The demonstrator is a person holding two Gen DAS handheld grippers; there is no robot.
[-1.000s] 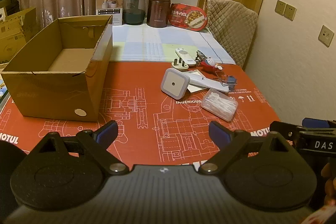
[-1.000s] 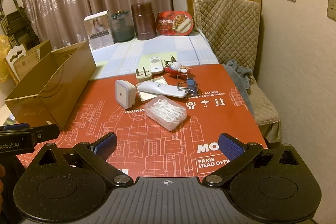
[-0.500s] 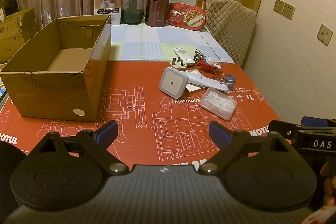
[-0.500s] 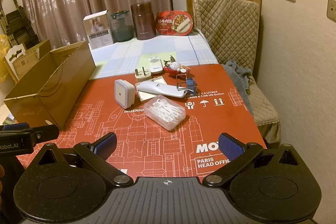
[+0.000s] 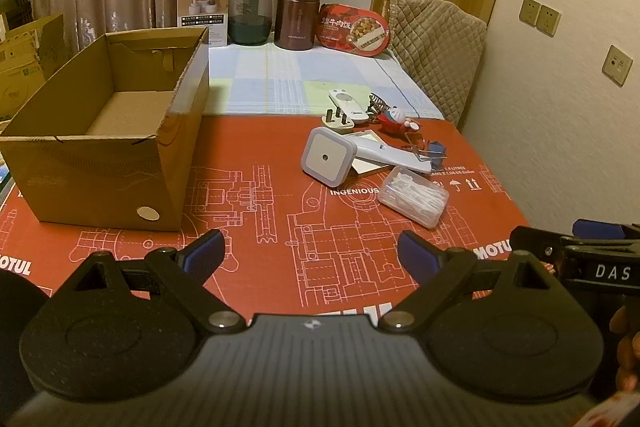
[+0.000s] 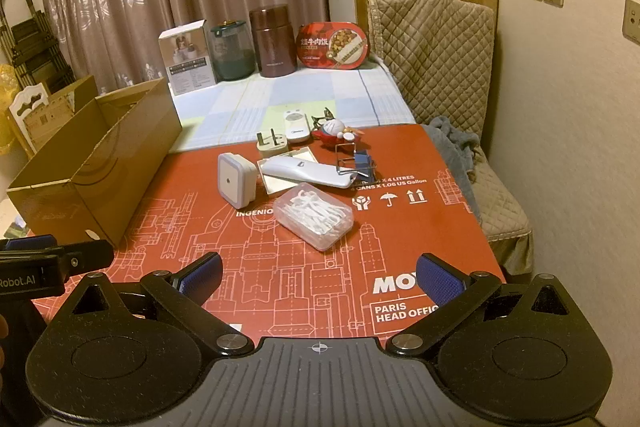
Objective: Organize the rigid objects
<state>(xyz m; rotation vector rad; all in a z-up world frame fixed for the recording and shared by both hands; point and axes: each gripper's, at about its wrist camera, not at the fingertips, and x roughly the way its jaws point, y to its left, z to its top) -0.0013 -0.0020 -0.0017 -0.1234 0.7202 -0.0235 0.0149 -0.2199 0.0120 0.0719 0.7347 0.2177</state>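
While both grippers hover low over the red mat (image 6: 304, 279), left gripper (image 5: 311, 254) and right gripper (image 6: 319, 271) have fingers spread wide, holding nothing. Beyond: floss box (image 6: 313, 213); night light (image 6: 236, 179) upright; white handset (image 6: 307, 171) on a mirror (image 6: 280, 183); binder clip (image 6: 362, 163); plug (image 6: 272, 143); remote (image 6: 296, 125); cardboard box (image 5: 100, 131), left, open.

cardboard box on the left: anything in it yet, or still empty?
Looks empty. The cardboard box is open-topped, and the left wrist view shows bare floor inside. Its near corner is hidden behind the front wall.
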